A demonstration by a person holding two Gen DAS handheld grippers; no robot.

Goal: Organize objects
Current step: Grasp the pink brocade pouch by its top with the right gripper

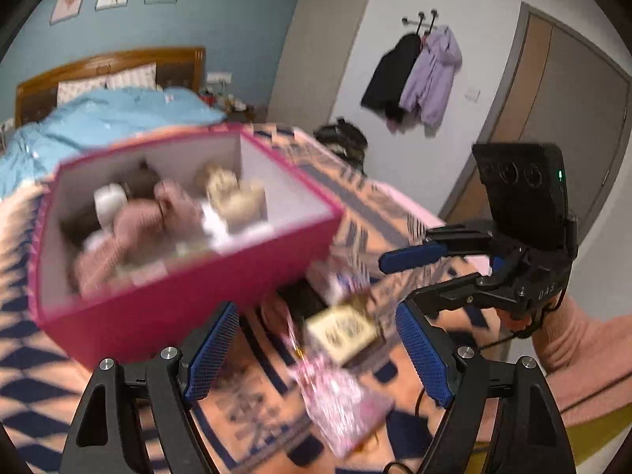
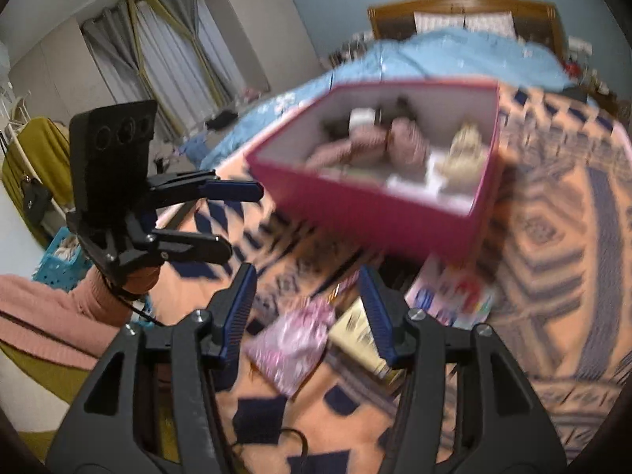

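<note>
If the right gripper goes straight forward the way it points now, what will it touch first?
Probably the pink patterned pouch or the cream box beside it, both lying between the open fingers of the right gripper on the blanket. Blur makes depth uncertain.

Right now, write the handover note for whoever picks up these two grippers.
Left gripper: jaws open, holding nothing, over the loose items.
Right gripper: jaws open, holding nothing, beside the left one.
Pink box: open, on the patterned blanket, already holding soft toys.
Left on the blanket in front of the box: a pink shiny packet, a small cream box next to it, and a colourful flat pack by the box corner.
Done: some toys boxed. Left: those three loose items. The frames are blurred, so check details.
</note>
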